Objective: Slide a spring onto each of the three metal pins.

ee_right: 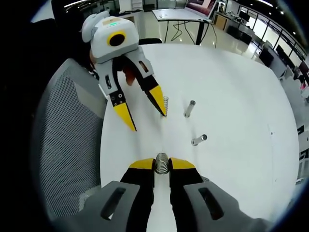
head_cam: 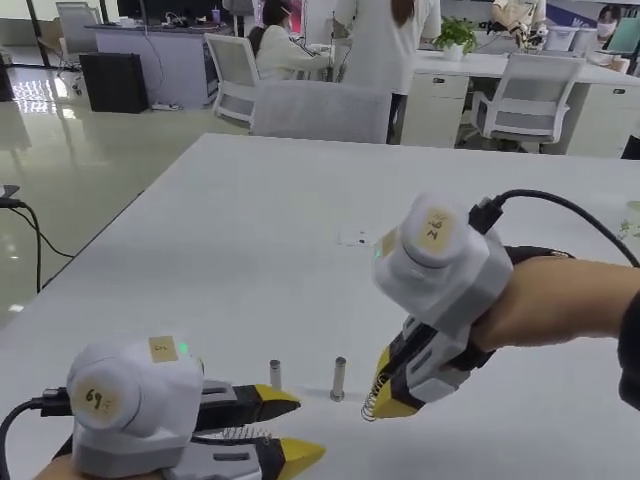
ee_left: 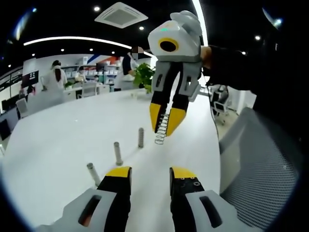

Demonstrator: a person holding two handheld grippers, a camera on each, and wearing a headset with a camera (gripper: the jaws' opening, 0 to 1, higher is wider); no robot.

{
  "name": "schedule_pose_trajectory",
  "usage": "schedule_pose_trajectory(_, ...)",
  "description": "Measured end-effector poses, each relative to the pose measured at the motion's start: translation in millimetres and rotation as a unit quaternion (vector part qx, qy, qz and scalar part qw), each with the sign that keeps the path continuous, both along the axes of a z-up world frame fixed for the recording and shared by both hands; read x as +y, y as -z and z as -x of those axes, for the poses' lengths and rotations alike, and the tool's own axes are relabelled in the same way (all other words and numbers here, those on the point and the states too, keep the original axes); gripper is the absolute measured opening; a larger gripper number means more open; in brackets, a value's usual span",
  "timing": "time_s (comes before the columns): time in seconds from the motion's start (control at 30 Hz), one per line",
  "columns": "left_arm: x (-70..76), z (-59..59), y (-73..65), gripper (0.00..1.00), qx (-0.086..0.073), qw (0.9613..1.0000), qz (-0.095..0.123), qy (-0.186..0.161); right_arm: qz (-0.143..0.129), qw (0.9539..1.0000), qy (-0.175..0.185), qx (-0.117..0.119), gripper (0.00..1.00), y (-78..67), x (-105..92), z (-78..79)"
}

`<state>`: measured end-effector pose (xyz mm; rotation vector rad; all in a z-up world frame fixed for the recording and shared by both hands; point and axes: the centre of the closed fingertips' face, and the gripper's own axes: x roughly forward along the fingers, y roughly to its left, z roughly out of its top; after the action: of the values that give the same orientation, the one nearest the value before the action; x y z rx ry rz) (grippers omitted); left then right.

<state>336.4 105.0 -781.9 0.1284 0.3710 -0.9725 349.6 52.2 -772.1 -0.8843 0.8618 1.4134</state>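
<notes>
1. Firmly pinching a spring (head_cam: pixel 371 402) with the right hand-held gripper (head_cam: pixel 385 398), jaws pressed onto its upper end. Hanging off the yellow tips, lower end near the white counter (head_cam: pixel 250 230), just right of a bare metal pin (head_cam: pixel 338 379) in the lower middle of the head view.
2. Holding nothing in the left hand-held gripper (head_cam: pixel 298 426) at lower left, jaws spread, well apart from that spring.
3. Seen end-on as a ring between the tips in the right gripper view; seen side-on as a slanted coil in the left gripper view, above a row of three pins (ee_left: pixel 117 153).
4. Plainest in the right gripper view: a second coil (ee_right: pixel 165 106) upright just beside one left jaw tip, with two bare pins (ee_right: pixel 189 108) to its right.
5. Handwritten "69" on the left sticker (head_cam: pixel 97 400); cannot read the right one's mark for sure.
</notes>
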Motion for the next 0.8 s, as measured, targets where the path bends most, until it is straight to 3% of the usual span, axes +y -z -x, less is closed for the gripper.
schedule_pose_trajectory(0.23, 13.0, -0.6, -0.1, 0.3, 0.0, 0.9997, 0.006, -0.026, 0.009, 0.9999, 0.003, -0.012, 0.08, -4.1, -6.2, -8.2)
schedule_pose_trajectory(0.8, 50.3, 0.6, 11.8, 0.49, 0.007, 0.9958, -0.004, -0.091, 0.011, 0.9996, 0.0, -0.026, 0.08, -10.3, -1.7, -18.2)
